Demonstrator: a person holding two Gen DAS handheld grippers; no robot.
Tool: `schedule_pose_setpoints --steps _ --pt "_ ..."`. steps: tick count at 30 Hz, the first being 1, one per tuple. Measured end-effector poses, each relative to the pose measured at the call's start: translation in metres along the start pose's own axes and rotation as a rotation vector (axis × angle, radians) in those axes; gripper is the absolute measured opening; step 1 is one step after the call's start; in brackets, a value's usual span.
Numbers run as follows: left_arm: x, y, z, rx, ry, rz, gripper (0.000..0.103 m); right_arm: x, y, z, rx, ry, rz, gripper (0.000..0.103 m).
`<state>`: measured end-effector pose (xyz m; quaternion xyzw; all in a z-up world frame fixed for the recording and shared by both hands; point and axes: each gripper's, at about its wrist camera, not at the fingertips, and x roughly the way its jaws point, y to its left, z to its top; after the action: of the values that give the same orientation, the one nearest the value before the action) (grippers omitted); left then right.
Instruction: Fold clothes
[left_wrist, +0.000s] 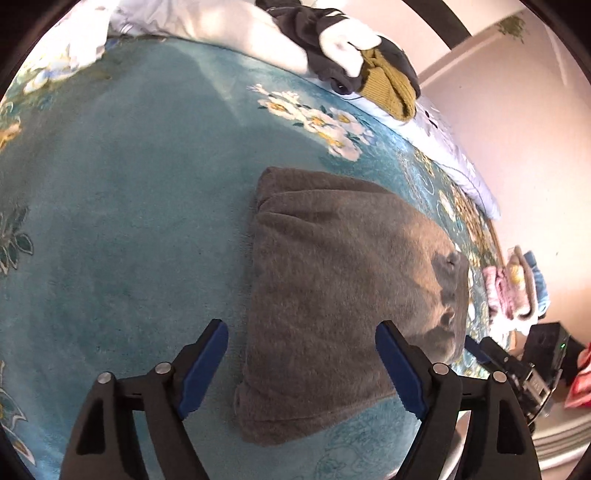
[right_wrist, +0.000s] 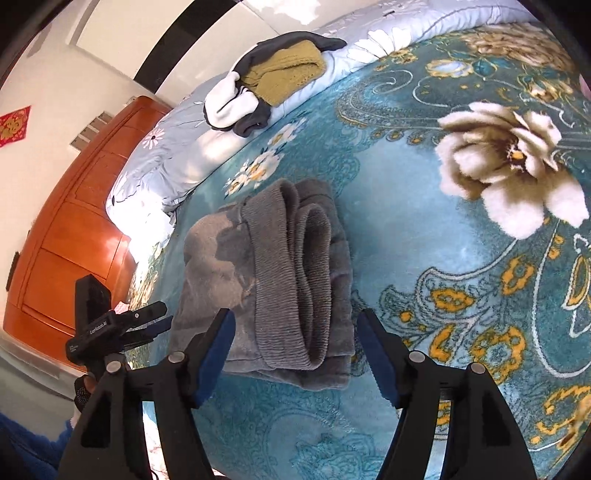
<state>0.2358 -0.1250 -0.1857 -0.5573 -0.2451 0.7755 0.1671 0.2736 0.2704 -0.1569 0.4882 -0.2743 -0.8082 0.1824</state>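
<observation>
Left wrist view is showing the left gripper (left_wrist: 301, 363) hovering with its jaws standing wide apart and gripping nothing, the near edge of the folded grey garment (left_wrist: 340, 280) lying between and beyond its blue pads. The garment is lying flat on the teal floral blanket (left_wrist: 129, 203), well apart from the heap of unfolded clothes (left_wrist: 354, 55) sitting on the pale quilt (left_wrist: 461, 162) beyond it. In the right wrist view, the right gripper (right_wrist: 295, 356) is likewise standing open over the garment's ribbed cuff end (right_wrist: 291, 280), its pads not pressing the cloth. A stack of folded laundry (left_wrist: 517, 284) is resting past the garment, toward the blanket's edge.
</observation>
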Motion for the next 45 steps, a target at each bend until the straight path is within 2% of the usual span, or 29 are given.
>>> schedule_pose_setpoints --steps 4,7,11,15,25,27,31,34,40,42,45 --pt "0.021 0.011 0.016 -0.051 0.062 -0.056 0.085 0.019 -0.015 0.007 0.063 0.053 0.037 0.070" --pt "0.037 0.005 0.030 -0.010 0.112 -0.061 0.087 0.032 -0.023 0.014 0.101 0.072 0.056 0.070" --pt "0.044 0.001 0.033 0.027 0.130 -0.107 0.103 0.045 -0.027 0.023 0.128 0.085 0.110 0.070" --pt "0.047 0.004 0.032 0.025 0.132 -0.155 0.103 0.052 -0.031 0.030 0.151 0.088 0.165 0.070" --pt "0.047 0.010 0.033 -0.019 0.134 -0.225 0.103 0.065 -0.022 0.038 0.121 0.113 0.201 0.072" --pt "0.047 0.008 0.033 -0.020 0.136 -0.226 0.102 0.064 -0.023 0.037 0.126 0.117 0.215 0.070" --pt "0.043 0.005 0.030 -0.001 0.138 -0.224 0.102 0.062 -0.025 0.034 0.153 0.107 0.213 0.057" --pt "0.042 -0.001 0.026 0.030 0.130 -0.183 0.096 0.060 -0.025 0.033 0.169 0.103 0.201 0.049" --pt "0.038 -0.011 0.019 0.072 0.106 -0.089 0.074 0.053 -0.016 0.033 0.156 0.089 0.183 0.040" --pt "0.035 -0.014 0.016 0.081 0.093 -0.070 0.063 0.048 -0.012 0.032 0.150 0.077 0.187 0.038" --pt "0.027 -0.018 0.012 0.083 0.065 -0.064 0.052 0.040 -0.008 0.031 0.146 0.062 0.207 0.036"
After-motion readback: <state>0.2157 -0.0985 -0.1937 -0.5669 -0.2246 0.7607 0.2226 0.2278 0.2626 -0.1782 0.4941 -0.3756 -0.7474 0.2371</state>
